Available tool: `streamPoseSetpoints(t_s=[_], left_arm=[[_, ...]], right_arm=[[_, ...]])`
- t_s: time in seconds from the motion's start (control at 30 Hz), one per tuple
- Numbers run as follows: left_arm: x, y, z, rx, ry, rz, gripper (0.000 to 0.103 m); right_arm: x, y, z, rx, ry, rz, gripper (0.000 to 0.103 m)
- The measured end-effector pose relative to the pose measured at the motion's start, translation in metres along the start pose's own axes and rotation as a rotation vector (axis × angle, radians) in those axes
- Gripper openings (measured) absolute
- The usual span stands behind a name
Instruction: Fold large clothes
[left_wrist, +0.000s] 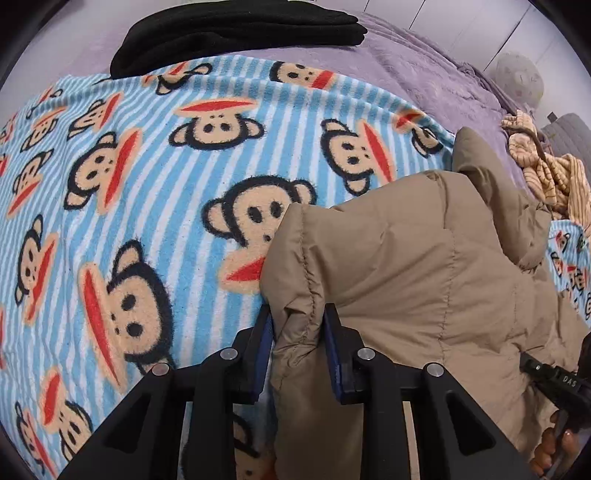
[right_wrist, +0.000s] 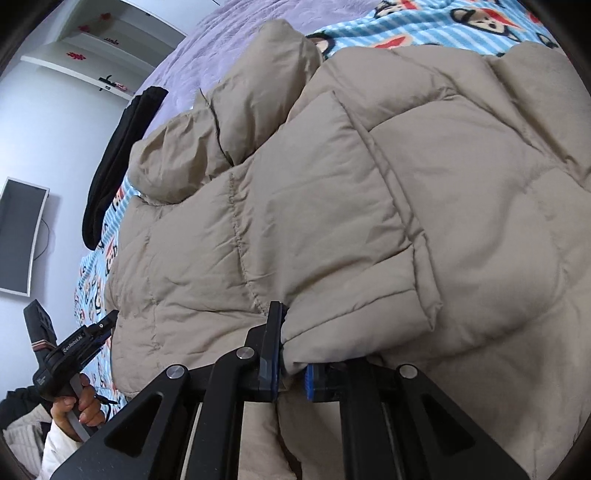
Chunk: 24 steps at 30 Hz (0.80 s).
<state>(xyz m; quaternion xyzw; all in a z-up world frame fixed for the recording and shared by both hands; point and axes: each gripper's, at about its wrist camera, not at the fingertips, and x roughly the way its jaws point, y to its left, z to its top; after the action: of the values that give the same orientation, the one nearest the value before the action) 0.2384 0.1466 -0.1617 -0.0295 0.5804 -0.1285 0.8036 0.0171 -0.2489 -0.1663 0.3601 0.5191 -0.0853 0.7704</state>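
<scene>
A tan puffer jacket lies on a blue striped monkey-print blanket on a bed. My left gripper is shut on a seamed edge of the jacket at its left corner. In the right wrist view the jacket fills most of the frame, and my right gripper is shut on a rolled hem of it. The left gripper also shows in the right wrist view at the jacket's far left edge. The right gripper's body shows at the lower right edge of the left wrist view; its tips are hidden there.
A folded black garment lies at the far end of the blanket, also in the right wrist view. A striped orange-cream garment is bunched at the right. A purple bedspread covers the bed. A wall-mounted screen hangs at the left.
</scene>
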Motion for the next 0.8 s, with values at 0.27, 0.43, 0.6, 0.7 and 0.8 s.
streamPoseSetpoints(t_s=[0.27,0.43,0.6,0.7,0.8], left_arm=[[-0.059,-0.022,0.001,0.039,-0.161,0.051,0.029],[0.001,-0.048,-0.031,0.148,-0.068,0.163,0.029],[0.004,-0.041,-0.039,0.122,-0.088,0.149,0.029],[0.006,-0.045,-0.037,0.154,-0.088,0.173,0.029],[0.003,-0.048,-0.037,0.157,-0.089,0.195,0.029]], right_arm=[[-0.006,-0.009,-0.002,0.033,-0.009,0.007,0.010],[-0.014,-0.004,-0.002,0.006,0.014,-0.020,0.020],[-0.077,-0.029,-0.006,0.020,-0.107,-0.149,0.074],[-0.102,-0.040,-0.004,0.050,-0.178,-0.163,0.070],[-0.093,-0.025,0.007,0.005,-0.164,-0.116,0.021]])
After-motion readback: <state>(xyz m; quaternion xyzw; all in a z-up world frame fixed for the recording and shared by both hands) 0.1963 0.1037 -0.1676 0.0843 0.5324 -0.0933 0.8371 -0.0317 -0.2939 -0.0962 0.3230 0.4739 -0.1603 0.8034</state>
